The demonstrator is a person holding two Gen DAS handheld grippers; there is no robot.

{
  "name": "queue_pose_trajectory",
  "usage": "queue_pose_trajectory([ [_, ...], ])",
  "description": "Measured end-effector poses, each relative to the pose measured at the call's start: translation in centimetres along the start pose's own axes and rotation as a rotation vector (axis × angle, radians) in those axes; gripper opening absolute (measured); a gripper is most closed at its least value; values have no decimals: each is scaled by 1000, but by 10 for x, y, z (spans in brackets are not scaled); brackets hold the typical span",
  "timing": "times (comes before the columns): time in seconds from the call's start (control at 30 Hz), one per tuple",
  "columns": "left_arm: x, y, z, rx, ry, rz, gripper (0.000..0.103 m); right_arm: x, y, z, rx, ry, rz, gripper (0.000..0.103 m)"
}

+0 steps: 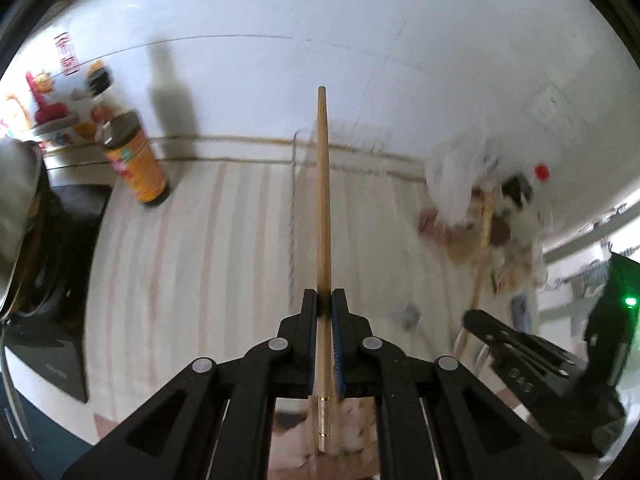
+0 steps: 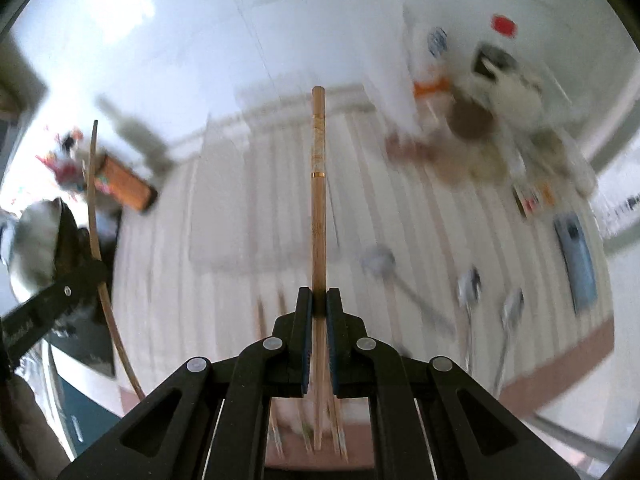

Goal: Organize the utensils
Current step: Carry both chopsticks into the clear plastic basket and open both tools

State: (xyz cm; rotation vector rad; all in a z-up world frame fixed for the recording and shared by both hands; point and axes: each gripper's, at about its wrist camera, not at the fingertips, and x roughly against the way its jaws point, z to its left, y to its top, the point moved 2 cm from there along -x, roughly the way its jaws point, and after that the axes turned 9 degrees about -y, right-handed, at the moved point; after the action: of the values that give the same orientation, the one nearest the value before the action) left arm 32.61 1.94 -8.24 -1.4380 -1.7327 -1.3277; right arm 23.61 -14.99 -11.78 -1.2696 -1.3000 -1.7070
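My left gripper (image 1: pixel 324 300) is shut on a wooden chopstick (image 1: pixel 323 200) that points straight ahead, its gold-banded end behind the pads. My right gripper (image 2: pixel 319 300) is likewise shut on a second wooden chopstick (image 2: pixel 318 208), banded end forward. Both are held above a striped mat (image 2: pixel 224 304). Several more chopsticks (image 2: pixel 276 432) lie on the mat under the right gripper. Blurred spoons (image 2: pixel 468 280) lie to its right. The left gripper (image 2: pixel 52 300) and its chopstick (image 2: pixel 94 200) show at the left of the right wrist view. The right gripper (image 1: pixel 520 360) shows at the lower right of the left wrist view.
An orange-labelled sauce bottle (image 1: pixel 136 160) stands at the mat's far left corner. A black appliance (image 1: pixel 60 280) with a pot (image 1: pixel 16 200) is at the left. Bags and clutter (image 1: pixel 480 208) fill the far right by the white wall. A phone (image 2: pixel 574 256) lies on the right.
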Motion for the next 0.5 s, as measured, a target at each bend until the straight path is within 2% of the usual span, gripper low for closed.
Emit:
queue_pose_trajectory([
  [0.17, -44, 45, 5, 91, -45, 76, 4, -38, 73, 13, 18, 33, 21, 7],
  [0.23, -67, 59, 12, 129, -37, 105, 4, -59, 93, 19, 32, 35, 40, 7],
  [0.37, -100, 72, 18, 175, -23, 156, 5, -95, 119, 27, 57, 41, 82, 7],
  [0.5, -128, 74, 25, 196, -20, 212, 5, -120, 130, 33, 82, 41, 115, 7],
])
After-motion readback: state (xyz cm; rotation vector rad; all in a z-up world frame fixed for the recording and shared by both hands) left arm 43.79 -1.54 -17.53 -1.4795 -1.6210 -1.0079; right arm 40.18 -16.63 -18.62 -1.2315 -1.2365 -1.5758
